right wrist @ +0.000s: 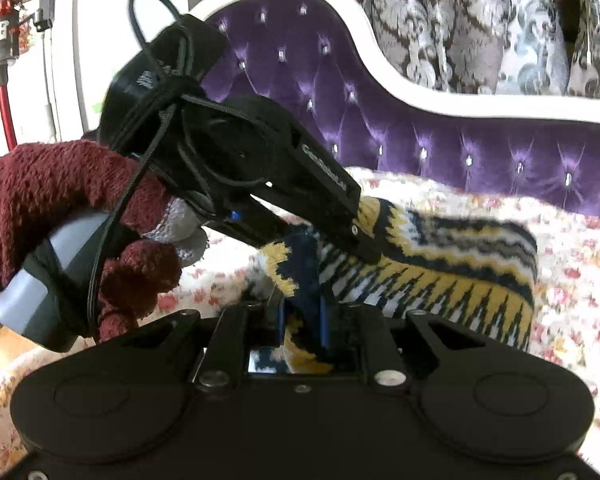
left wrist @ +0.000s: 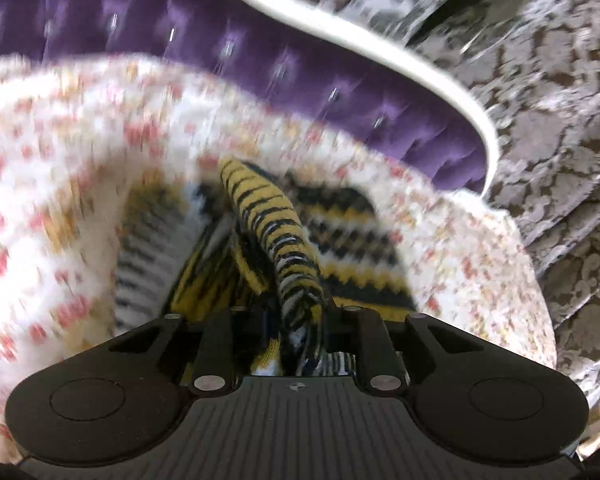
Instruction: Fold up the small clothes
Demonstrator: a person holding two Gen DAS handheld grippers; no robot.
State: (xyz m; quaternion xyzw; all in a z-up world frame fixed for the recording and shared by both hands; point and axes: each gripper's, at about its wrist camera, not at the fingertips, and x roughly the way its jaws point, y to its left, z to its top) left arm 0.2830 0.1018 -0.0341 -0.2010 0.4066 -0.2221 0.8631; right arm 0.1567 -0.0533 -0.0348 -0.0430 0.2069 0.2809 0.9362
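Observation:
A small knitted garment (right wrist: 460, 264) with yellow, navy and white zigzag stripes is lifted above the floral seat cover (right wrist: 572, 240). My right gripper (right wrist: 304, 316) is shut on one bunched edge of it. My left gripper (right wrist: 360, 236) comes in from the upper left of the right wrist view, held by a hand in a maroon glove (right wrist: 60, 196), and is shut on another part of the same garment. In the left wrist view my left gripper (left wrist: 300, 312) pinches a rolled striped fold of the garment (left wrist: 268, 216), which hangs down in front. That view is motion-blurred.
A purple tufted sofa back (right wrist: 420, 128) with a white curved frame (right wrist: 384, 64) rises behind the seat. Grey patterned curtains (right wrist: 480, 12) hang behind it. A vacuum cleaner (right wrist: 0, 40) stands at far left.

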